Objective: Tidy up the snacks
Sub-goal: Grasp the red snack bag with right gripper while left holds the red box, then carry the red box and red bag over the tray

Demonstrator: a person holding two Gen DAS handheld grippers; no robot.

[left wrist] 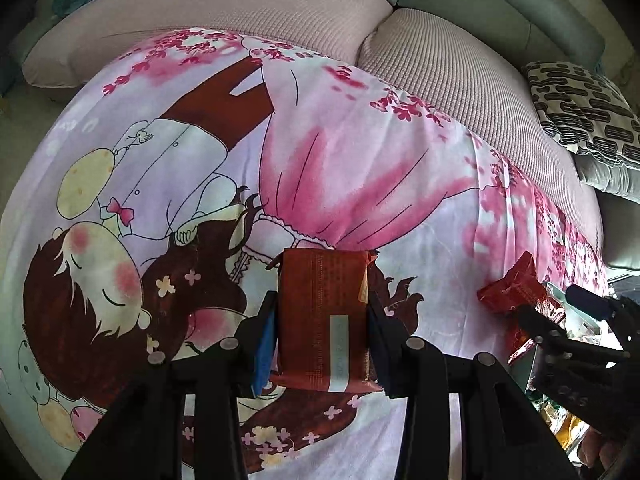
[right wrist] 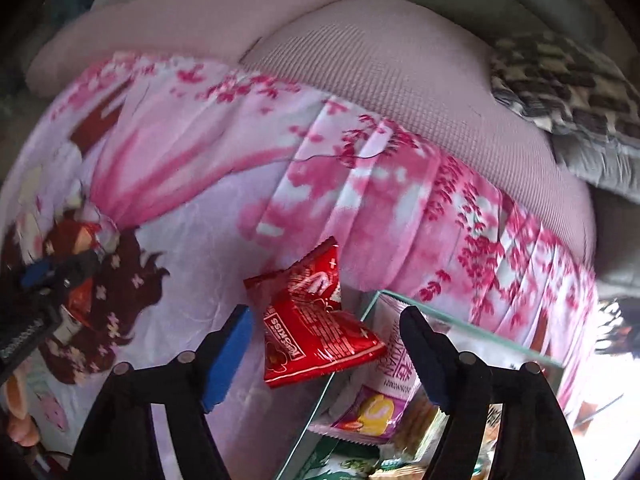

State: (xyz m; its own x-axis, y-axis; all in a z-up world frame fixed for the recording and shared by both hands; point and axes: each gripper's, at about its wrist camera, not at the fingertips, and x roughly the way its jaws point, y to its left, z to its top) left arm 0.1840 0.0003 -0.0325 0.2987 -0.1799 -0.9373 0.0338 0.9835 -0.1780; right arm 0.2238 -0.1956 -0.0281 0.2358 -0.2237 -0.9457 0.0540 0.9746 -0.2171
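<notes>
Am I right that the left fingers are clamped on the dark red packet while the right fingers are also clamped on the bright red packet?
Not quite. The right wrist view shows the right gripper open around the bright red packet, not clamped. The left gripper does grip the dark red packet.

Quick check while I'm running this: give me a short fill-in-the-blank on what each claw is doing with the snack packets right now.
1. The left claw is shut on a brown-orange packet, with its pads pressing the packet's two ____.
2. The right claw is ____ around the red packet.
3. The red packet leans on the rim of the ____ box.

Missing words: sides; open; glass
</notes>
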